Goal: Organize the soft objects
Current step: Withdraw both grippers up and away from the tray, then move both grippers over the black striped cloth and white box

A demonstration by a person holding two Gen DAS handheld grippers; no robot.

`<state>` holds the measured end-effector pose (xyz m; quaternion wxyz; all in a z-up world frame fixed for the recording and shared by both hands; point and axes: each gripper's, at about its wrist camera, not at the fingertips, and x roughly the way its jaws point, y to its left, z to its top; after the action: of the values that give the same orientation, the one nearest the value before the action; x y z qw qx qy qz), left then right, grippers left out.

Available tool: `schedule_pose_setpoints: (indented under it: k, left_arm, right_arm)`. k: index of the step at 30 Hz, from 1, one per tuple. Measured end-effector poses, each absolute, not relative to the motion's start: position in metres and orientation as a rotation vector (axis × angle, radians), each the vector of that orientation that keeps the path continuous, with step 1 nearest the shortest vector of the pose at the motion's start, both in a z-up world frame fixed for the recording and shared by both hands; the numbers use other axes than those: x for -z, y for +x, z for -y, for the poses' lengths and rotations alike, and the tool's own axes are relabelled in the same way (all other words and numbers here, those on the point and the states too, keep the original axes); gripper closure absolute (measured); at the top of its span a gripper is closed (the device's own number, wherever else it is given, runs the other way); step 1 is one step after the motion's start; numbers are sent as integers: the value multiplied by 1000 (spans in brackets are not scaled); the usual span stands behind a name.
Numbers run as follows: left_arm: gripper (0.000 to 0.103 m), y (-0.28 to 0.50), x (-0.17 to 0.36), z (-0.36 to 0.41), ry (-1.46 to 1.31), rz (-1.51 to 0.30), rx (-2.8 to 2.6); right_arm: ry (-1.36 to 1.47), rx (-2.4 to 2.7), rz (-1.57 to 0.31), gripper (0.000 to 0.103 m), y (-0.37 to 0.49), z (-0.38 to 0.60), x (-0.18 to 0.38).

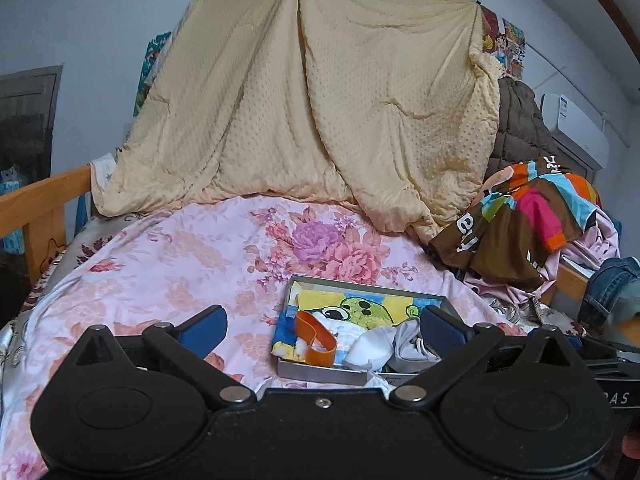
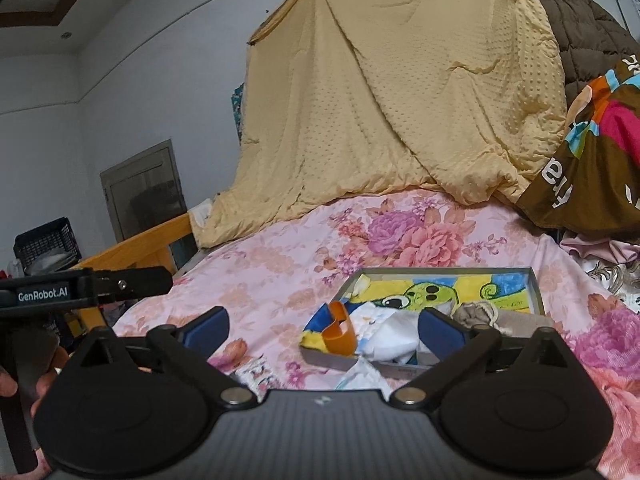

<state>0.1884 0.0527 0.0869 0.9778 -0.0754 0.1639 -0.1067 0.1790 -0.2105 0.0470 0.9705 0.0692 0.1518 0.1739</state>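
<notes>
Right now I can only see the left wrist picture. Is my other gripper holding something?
Observer: No. The right gripper has its fingers wide open, and nothing is between them.
Child: What's past the wooden rail on the left?
Observer: A black crate stands beyond the wooden rail, to its left.
</notes>
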Motion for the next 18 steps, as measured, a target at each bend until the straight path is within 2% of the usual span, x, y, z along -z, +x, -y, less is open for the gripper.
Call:
schedule_pose_setpoints:
  k: [18]
  left_arm:
    - [1,110,-69,-67,-60,-319,209]
  right_arm:
    - [21,-330,-364,0,113,186,-35]
